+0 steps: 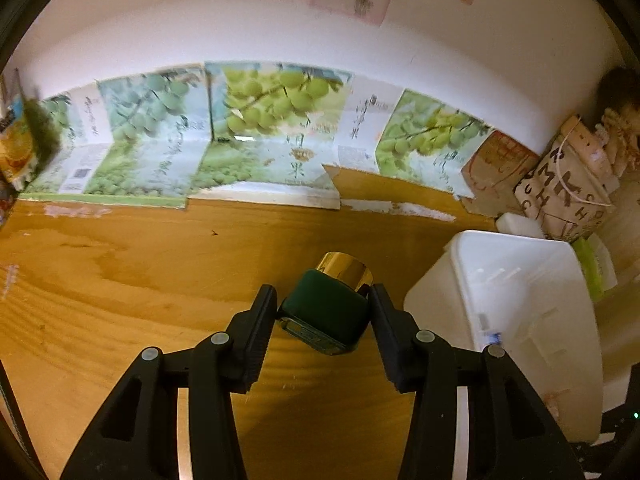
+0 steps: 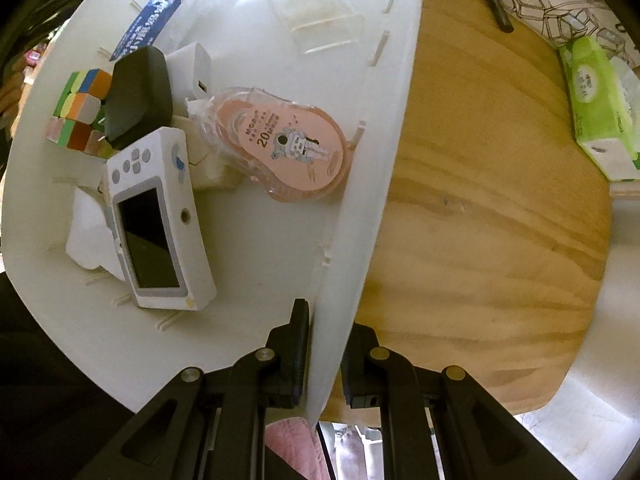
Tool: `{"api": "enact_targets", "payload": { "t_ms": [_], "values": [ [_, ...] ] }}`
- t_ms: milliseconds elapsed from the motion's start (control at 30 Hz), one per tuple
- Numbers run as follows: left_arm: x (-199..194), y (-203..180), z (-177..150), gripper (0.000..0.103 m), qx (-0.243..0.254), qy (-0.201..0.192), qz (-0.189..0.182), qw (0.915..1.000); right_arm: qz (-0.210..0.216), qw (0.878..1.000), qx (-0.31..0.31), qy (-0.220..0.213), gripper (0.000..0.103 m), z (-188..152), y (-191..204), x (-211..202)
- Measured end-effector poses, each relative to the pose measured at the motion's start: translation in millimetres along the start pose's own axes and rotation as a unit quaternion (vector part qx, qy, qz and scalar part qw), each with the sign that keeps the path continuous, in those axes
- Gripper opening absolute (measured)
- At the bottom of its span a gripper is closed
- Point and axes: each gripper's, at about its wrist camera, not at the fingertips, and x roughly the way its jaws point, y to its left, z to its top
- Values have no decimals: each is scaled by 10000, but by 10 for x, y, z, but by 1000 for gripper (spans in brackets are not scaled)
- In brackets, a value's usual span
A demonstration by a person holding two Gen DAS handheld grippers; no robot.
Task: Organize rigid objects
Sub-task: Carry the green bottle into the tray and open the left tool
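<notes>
Black fingers [image 1: 264, 320] of the left gripper [image 1: 324, 312] hold a small green bottle [image 1: 328, 312] with a gold cap [image 1: 346, 272]. The bottle sits tight between them, tipped, with the cap pointing away. It looks lifted off the tabletop [image 1: 160, 260], though I cannot be sure. A white bin [image 1: 520, 300] stands just to the right of it, near the right edge of the tabletop.

On the other side, the right gripper [image 2: 324, 360] pinches the wall of the bin, one finger inside and one outside, set narrow. It points down into the bin. Inside lie a game toy [image 2: 160, 224], a pink tape roller [image 2: 288, 148], a colour cube [image 2: 80, 112], a black case [image 2: 140, 96] and a clear box [image 2: 312, 4].

I think the step now is carrying the bottle to the bin while the right gripper keeps the bin steady. Next the bottle must go over the wall and down onto a bare spot on the bin floor, such as near the right gripper. Then the left fingers should open. The bottle is tipped and may roll, so set it low.
</notes>
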Motion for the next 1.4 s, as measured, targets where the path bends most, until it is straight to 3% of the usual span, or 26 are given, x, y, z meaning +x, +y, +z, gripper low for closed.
{"api": "enact_targets", "payload": {
  "t_ms": [367, 500, 700, 833, 1167, 1267, 1300, 1333, 1400],
  "values": [
    [-867, -361, -104, 51, 319, -476, 68, 9983, -140, 9981, 109, -585, 16, -208, 62, -274],
    [-1035, -569, -183, 51, 476, -432, 24, 9979, -351, 9964, 193, -743, 39, -254, 67, -406],
    [-1090, -850, -336, 51, 523, -101, -225, 9983, -285, 9940, 499, -935, 45, -278, -10, -653],
    [-1046, -1044, -431, 51, 583, 170, -533, 9967, -363, 9924, 623, -1001, 56, -304, -19, -824],
    [-898, -1360, -648, 52, 1165, 943, -898, 9846, -638, 9827, 1016, -1409, 77, -329, 263, -1138],
    [-1038, -1331, -714, 64, 1374, 958, -1257, 9778, -654, 9780, 1267, -1523, 80, -314, 424, -1261],
    [-1099, -1315, -727, 77, 1443, 897, -1309, 9767, -648, 9770, 1318, -1549, 80, -270, 441, -1242],
    [-1155, -1293, -733, 83, 1501, 841, -1340, 9759, -641, 9750, 1394, -1604, 80, -276, 522, -1286],
    [-1267, -1231, -738, 83, 1589, 720, -1354, 9753, -627, 9716, 1493, -1728, 81, -279, 587, -1297]
  ]
}}
